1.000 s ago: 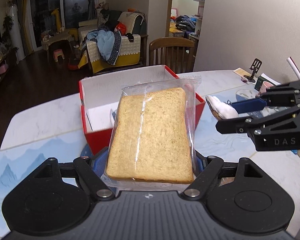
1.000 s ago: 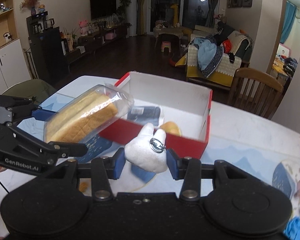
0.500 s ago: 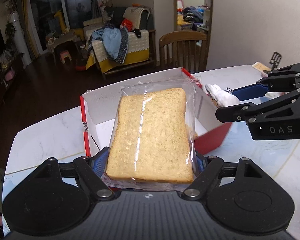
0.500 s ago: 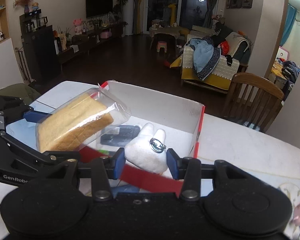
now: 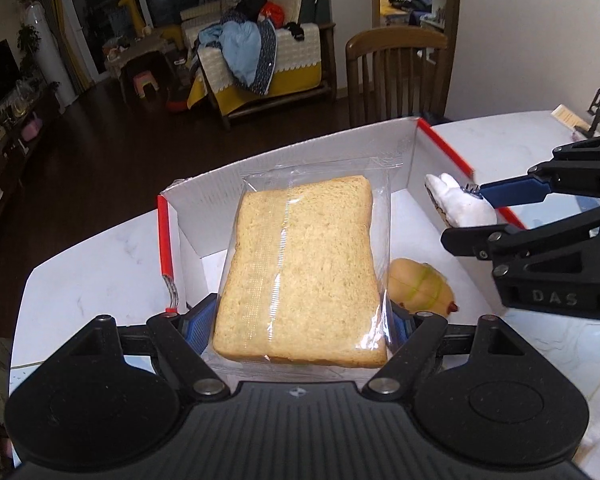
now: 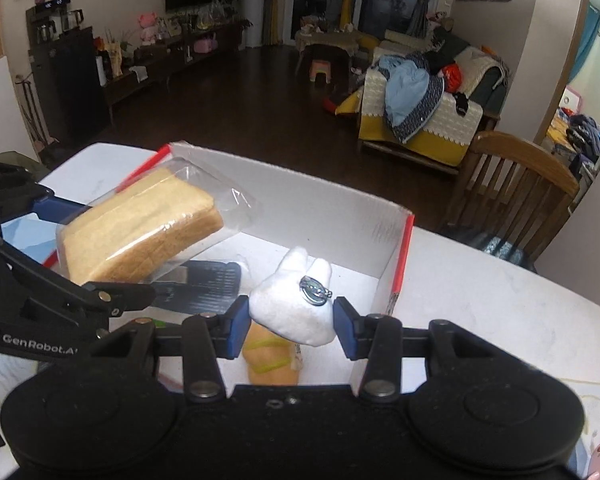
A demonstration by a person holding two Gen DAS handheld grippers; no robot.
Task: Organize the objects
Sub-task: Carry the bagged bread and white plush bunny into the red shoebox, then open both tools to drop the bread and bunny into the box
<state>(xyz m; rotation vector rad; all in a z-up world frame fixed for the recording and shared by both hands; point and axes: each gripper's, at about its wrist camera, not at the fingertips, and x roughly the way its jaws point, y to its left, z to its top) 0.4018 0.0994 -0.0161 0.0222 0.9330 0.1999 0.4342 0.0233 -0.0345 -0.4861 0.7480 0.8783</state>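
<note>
- Since the earlier frames both grippers have travelled forward and a little down: the red-and-white box [image 5: 440, 148], which then lay ahead of them, now sits beneath both loads, and its floor shows under the claws.
- The left gripper [image 5: 300, 322] has its jaws set wide, the blue pads pressing the two sides of the bagged bread [image 5: 300, 268]. The loaf lies flat between them, its long axis running away from the wrist toward the box's far wall, above the box's left half.
- The right gripper [image 6: 290, 322] stands about a third open and is clamped on the white plush keychain [image 6: 296, 308], whose ears and metal ring point toward the far wall; it hangs over the box's right half, near the right-hand wall.
- Already on the box floor: a yellow bun-shaped toy [image 5: 418, 286] directly under the plush, and a dark flat item [image 6: 204, 286] under the bread.
- The relation that matters, as I judge it: each load is straight above the box interior, so the coming move is a short drop and release. The plush would land on or beside the bun toy, the bread on the dark item.
</note>
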